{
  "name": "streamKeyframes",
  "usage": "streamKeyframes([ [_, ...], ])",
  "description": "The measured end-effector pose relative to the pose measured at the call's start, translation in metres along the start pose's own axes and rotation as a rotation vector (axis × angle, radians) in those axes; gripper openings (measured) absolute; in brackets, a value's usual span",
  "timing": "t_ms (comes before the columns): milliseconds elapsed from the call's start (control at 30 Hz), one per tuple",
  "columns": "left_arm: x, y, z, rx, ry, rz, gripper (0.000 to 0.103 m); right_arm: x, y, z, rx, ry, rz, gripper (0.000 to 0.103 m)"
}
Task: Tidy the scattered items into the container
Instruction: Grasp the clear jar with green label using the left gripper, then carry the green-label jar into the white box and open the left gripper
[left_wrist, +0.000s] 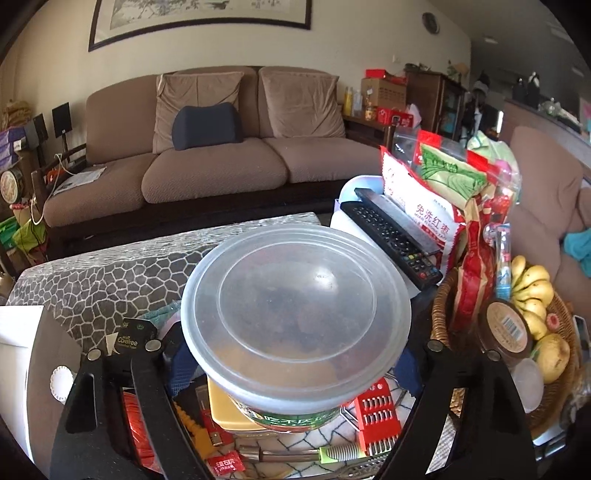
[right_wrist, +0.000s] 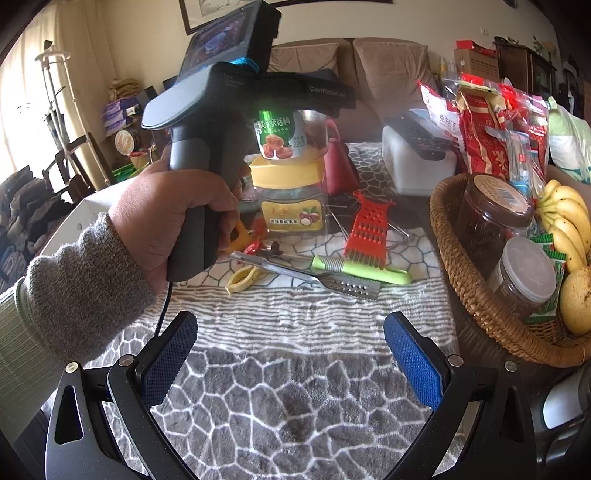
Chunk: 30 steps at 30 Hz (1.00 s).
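Note:
A jar with a translucent lid (left_wrist: 295, 299) and a green label (right_wrist: 280, 136) sits between the fingers of my left gripper (left_wrist: 293, 345). The blue pads (left_wrist: 181, 365) press its sides under the lid rim. It is on or just above a yellow-lidded jar (right_wrist: 288, 199). A person's hand (right_wrist: 173, 214) holds that gripper's handle. My right gripper (right_wrist: 291, 354) stands open and empty over the patterned tablecloth (right_wrist: 295, 406), near the front. The wicker basket (right_wrist: 461, 258) at the right holds brown jars, bananas and snack bags.
On the cloth lie a red grater (right_wrist: 365, 229), a green-handled tool (right_wrist: 354, 267), a metal grater (right_wrist: 332, 282) and a yellow clip (right_wrist: 243, 277). Remotes (right_wrist: 417, 138) rest on a white box behind. A white bin (left_wrist: 18, 354) stands at the left.

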<state>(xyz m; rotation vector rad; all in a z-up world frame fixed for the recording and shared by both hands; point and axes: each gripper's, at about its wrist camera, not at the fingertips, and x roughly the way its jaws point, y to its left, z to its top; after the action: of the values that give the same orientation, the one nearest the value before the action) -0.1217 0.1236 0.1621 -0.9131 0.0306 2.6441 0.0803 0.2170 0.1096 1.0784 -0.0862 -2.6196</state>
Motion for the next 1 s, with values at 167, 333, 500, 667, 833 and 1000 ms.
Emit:
streamKeyframes([
  [167,-0.014,0.008,0.006,-0.009,0.009,-0.009,0.083,0.003,-0.002,-0.001,0.006,0.011,-0.013,0.103],
  [333,-0.068,0.029,0.014,-0.014,-0.03,-0.004,0.083,0.01,0.003,-0.003,-0.021,0.03,-0.034,0.103],
  [500,-0.14,0.078,0.005,-0.016,-0.058,0.05,0.083,0.016,0.012,-0.003,-0.03,0.036,-0.038,0.103],
  [667,-0.201,0.15,-0.028,-0.051,-0.045,0.145,0.083,0.013,0.033,0.001,-0.045,0.009,-0.029,0.103],
  [833,-0.237,0.231,-0.081,-0.155,-0.004,0.241,0.083,0.011,0.066,0.0,-0.097,0.001,-0.027,0.103],
  [1000,-0.229,0.283,-0.139,-0.272,0.075,0.286,0.083,0.01,0.101,-0.002,-0.185,-0.002,-0.036,0.103],
])
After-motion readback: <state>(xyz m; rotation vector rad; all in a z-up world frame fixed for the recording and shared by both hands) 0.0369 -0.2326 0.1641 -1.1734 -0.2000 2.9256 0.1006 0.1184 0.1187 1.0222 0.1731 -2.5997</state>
